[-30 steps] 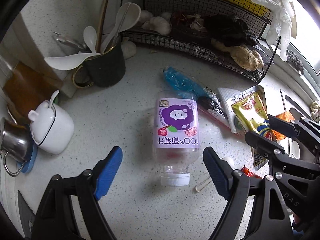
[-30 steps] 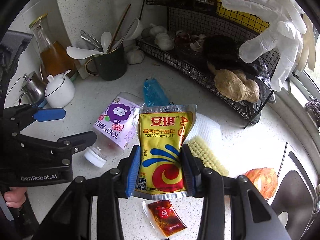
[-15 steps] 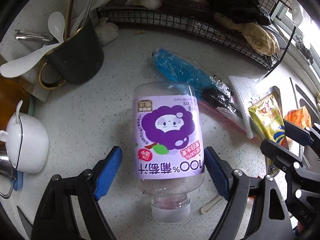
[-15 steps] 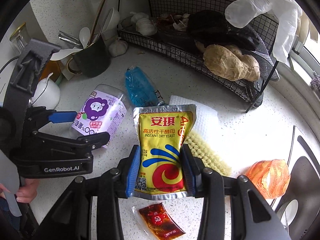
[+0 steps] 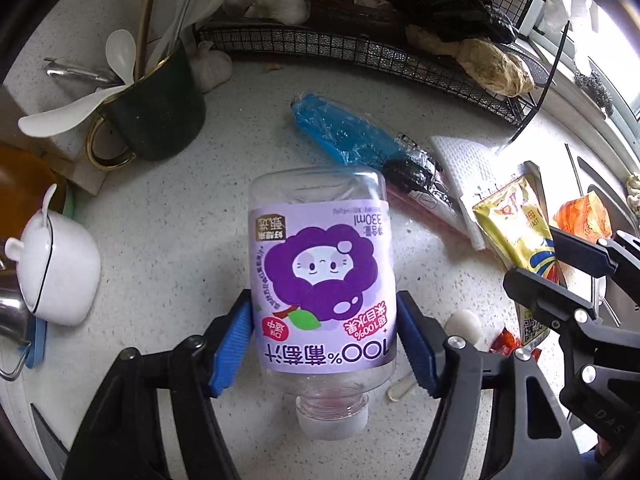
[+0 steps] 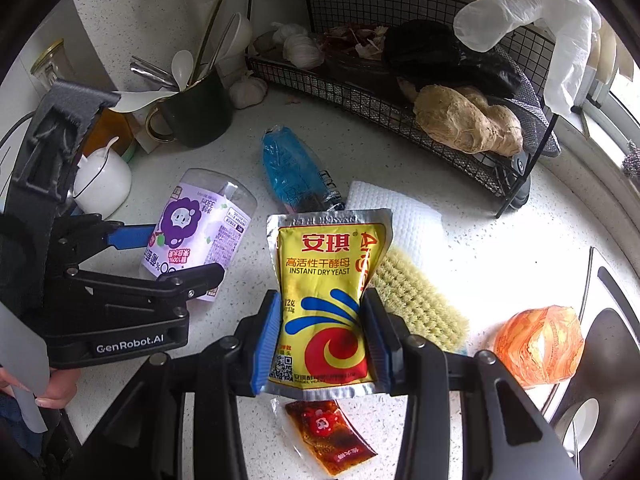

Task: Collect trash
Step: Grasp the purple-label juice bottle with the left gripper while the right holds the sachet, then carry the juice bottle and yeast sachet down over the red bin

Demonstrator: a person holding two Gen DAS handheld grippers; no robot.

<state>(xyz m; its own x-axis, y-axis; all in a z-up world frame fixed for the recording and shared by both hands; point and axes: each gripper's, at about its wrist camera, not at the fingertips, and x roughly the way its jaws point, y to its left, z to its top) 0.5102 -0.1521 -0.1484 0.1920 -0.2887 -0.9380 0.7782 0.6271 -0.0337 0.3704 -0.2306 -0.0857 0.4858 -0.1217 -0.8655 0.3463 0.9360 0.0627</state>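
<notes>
My left gripper (image 5: 324,340) is shut on an empty plastic juice bottle (image 5: 320,280) with a purple label, cap toward the camera; the bottle also shows in the right wrist view (image 6: 196,232). My right gripper (image 6: 322,336) is shut on a yellow yeast packet (image 6: 324,304), held above the counter; the packet shows in the left wrist view (image 5: 516,232). On the speckled counter lie a blue plastic wrapper (image 5: 348,132), a red sauce sachet (image 6: 332,436) and an orange crumpled wrapper (image 6: 540,344).
A black wire rack (image 6: 400,92) with ginger and garlic stands at the back. A dark mug of utensils (image 5: 156,116) and a white sugar pot (image 5: 60,272) are at the left. A white cloth (image 6: 400,220) and brush (image 6: 416,300) lie near the sink (image 6: 600,352).
My left gripper moved forward around the bottle and closed its blue pads on it. My right gripper kept hold of the yeast packet and shifted slightly.
</notes>
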